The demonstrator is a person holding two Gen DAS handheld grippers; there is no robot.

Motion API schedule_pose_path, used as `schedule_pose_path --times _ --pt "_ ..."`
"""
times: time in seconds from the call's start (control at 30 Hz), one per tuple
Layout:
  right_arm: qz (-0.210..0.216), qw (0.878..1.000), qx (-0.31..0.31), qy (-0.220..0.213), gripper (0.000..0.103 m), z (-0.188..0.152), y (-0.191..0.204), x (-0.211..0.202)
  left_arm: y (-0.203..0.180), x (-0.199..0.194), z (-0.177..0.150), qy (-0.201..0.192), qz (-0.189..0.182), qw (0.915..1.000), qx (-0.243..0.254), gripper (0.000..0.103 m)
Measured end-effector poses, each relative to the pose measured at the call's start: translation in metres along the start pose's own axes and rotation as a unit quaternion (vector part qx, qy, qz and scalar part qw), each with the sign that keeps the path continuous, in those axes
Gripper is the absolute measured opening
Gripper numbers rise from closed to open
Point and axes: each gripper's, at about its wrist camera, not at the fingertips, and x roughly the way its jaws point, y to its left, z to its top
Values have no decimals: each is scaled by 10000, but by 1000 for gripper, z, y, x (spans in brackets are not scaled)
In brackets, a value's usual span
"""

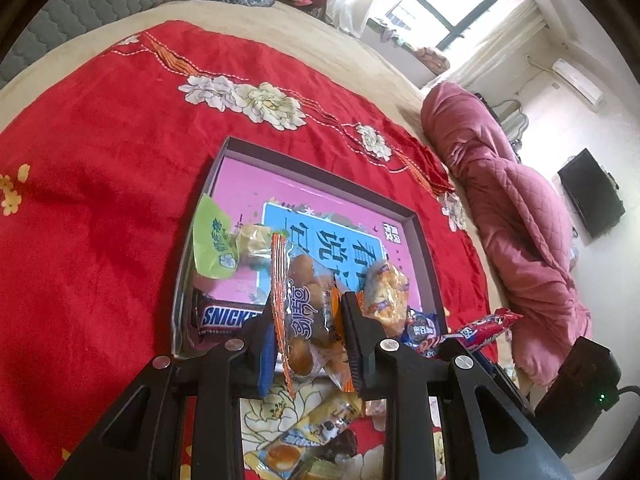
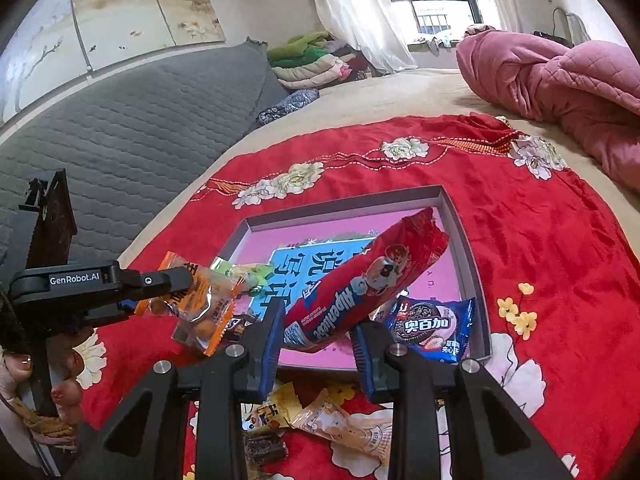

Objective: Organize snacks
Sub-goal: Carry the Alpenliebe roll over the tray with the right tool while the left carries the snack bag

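Both sets of jaws are clenched on snacks: the left gripper (image 1: 308,330) pinches an orange bag (image 1: 306,316) of brown balls, the right gripper (image 2: 316,334) a long red biscuit pack (image 2: 360,284). Both packs hang over the near end of the tray (image 2: 464,236) on the red cloth (image 1: 100,200). In the tray lie a Snickers bar (image 1: 224,318), a green packet (image 1: 212,240) and a blue Oreo pack (image 2: 430,326), crowding its near end. More loose snacks (image 2: 344,428) lie on the cloth beneath the grippers.
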Motion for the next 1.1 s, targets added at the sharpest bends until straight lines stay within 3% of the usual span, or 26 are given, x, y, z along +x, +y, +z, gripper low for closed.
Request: schedule_pose_path --times 1.1 --pt "-171 9989 229 373 32 -4 -3 31 -3 39 -3 93 152 9997 192 30"
